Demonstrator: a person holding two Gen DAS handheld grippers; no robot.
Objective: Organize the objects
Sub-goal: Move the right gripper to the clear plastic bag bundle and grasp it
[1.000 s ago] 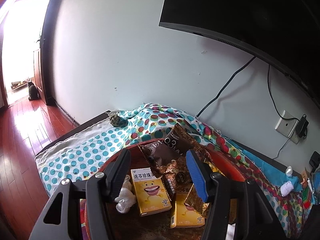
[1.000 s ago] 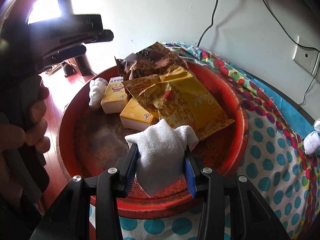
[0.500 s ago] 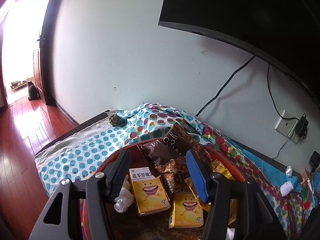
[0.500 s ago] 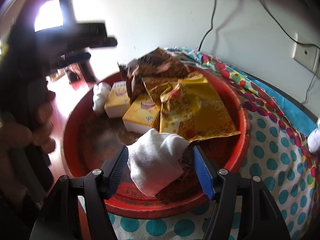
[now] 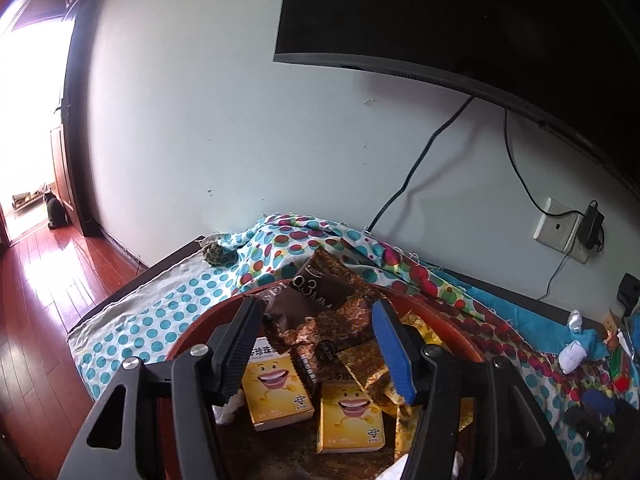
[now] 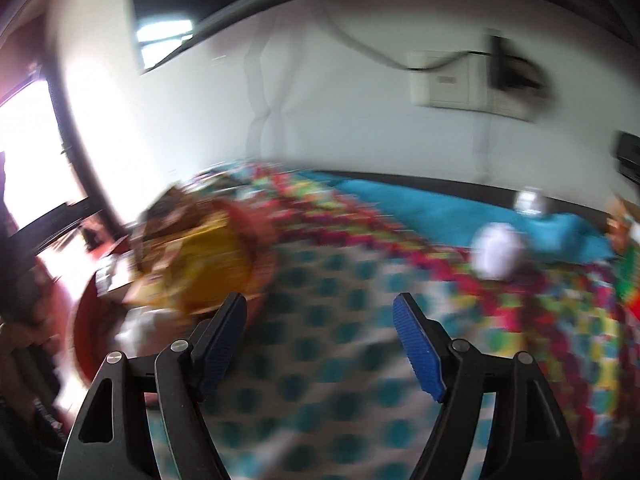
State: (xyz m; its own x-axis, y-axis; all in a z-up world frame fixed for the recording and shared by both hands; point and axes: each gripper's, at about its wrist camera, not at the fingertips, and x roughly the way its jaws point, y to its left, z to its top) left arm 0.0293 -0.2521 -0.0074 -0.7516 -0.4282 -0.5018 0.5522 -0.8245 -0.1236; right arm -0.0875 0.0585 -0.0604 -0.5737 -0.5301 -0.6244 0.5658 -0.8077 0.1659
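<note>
Round red basin point(image 5: 452, 322), crinkled foil wrappers point(image 5: 320, 300)

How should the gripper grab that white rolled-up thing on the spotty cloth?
Grip the white roll across its middle, coming down from above. It looks like a soft rounded bundle lying alone on the cloth, with room on both sides for the fingers. The right gripper is open and empty, so it suits. The picture is blurred, so its exact lie is unclear.
</note>
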